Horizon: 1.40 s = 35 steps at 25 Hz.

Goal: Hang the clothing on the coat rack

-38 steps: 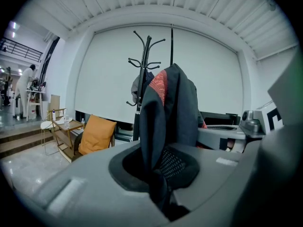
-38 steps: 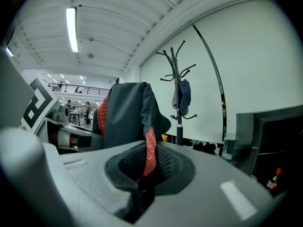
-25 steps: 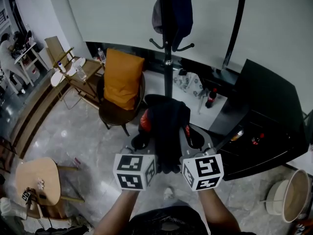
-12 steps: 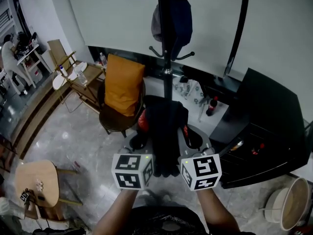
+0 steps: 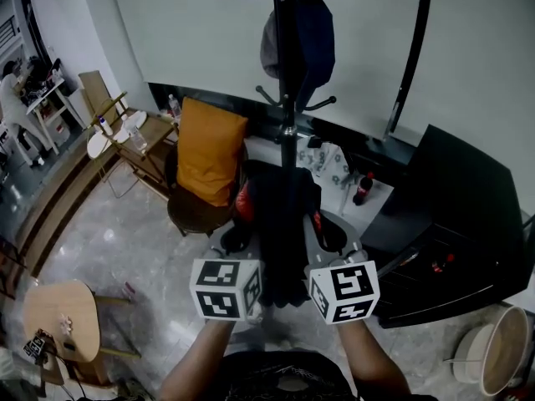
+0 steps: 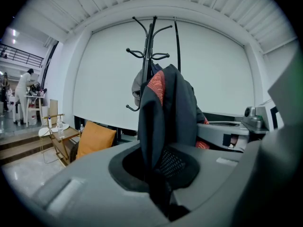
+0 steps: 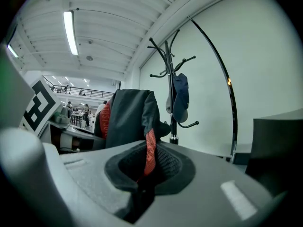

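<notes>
**Up front: jacket being held short of the rack**

Plainly, both tools are gripping one garment. The left hand-held gripper [image 5: 236, 239] is pinching a dark fold of the jacket [image 5: 280, 224] between closed jaws. The right hand-held gripper [image 5: 333, 236] is clamping the same jacket at a red strip of trim.

From the head view, the cloth is covering most of both jaws, so only their black pads are showing at either side. The jacket is also hiding the foot of the rack [image 5: 286, 73], and the frame's upper edge is cutting off the rack's top. A dark cap [image 5: 305, 32] is hanging from one of the rack's hooks, its shape hard to make out.

Pale letters are showing on the jacket's red band in the right gripper view, but they are too small to read. The label on the bottle [image 5: 361, 178] is likewise illegible. The cubes [image 5: 226, 289] are carrying only square markers.

The jacket is lying bunched in a long fold. Its long axis is running from between the cubes away from the person toward the rack's pole, and no part is touching a hook. A chair with an orange cushion [image 5: 209, 140] is standing to the left of the rack.
</notes>
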### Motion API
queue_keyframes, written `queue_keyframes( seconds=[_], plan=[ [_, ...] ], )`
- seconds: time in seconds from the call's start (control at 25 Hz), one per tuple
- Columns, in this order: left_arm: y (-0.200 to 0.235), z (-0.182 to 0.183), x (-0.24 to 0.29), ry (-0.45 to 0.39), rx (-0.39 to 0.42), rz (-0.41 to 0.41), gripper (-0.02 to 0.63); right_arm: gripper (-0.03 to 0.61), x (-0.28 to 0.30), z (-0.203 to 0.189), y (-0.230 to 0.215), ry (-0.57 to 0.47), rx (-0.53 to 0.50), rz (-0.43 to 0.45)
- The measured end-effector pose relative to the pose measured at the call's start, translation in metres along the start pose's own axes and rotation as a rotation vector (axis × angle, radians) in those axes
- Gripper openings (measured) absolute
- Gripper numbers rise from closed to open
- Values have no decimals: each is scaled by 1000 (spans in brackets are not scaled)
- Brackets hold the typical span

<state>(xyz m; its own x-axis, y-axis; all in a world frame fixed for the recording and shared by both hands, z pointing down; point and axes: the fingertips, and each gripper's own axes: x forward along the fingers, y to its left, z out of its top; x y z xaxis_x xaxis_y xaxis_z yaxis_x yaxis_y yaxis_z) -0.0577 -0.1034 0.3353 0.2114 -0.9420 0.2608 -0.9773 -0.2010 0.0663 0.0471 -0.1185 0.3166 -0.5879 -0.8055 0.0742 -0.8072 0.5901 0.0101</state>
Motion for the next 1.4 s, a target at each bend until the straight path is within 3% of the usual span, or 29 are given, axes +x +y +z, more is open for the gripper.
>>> queue_keyframes(
  seconds=[1.4],
  plan=[
    [67,24,138,29,10,-170,34,31,126,-8,-48,36,-15,-184]
  ],
)
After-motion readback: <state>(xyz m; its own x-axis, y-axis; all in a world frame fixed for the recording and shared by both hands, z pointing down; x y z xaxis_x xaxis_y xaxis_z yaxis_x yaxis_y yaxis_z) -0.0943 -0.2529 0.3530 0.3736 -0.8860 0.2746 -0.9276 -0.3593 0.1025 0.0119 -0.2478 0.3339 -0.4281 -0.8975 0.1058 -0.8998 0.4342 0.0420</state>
